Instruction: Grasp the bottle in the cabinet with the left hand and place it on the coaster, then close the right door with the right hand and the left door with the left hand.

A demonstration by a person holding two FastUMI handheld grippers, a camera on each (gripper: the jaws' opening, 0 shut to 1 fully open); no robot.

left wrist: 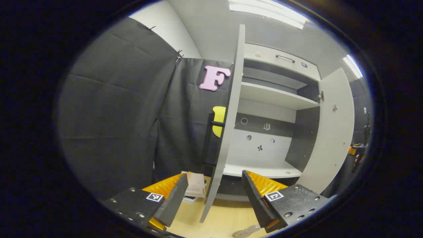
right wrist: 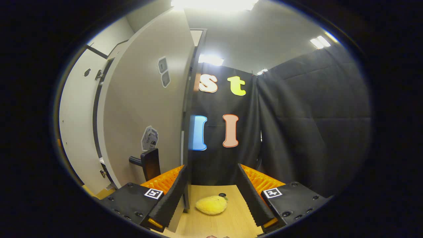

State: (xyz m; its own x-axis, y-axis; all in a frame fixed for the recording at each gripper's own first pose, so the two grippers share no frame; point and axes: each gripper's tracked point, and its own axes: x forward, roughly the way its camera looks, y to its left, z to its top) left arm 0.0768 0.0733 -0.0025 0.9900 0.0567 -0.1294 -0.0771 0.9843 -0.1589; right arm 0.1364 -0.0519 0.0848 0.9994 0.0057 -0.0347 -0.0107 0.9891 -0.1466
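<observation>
In the left gripper view the white cabinet [left wrist: 264, 172] stands with both doors swung out and its shelves bare. Its left door [left wrist: 228, 132] is edge-on in front of me, black handle [left wrist: 211, 142] on its outer side. My left gripper [left wrist: 214, 174] is open, and the door's lower edge runs between its fingers without touching them. A pale round flat thing [left wrist: 246, 231] lies at the bottom edge, too cut off to name. In the right gripper view the right door [right wrist: 145, 109] with its black handle [right wrist: 148, 163] fills the left half. My right gripper [right wrist: 211, 166] is open, its left finger beside the door's edge.
The right door [left wrist: 330, 132] stands wide in the left gripper view. A small stack of papers or boxes [left wrist: 195, 186] lies on the wooden table [left wrist: 224, 218] behind the left door. A yellow plush fruit [right wrist: 211, 204] rests on the table between my right fingers.
</observation>
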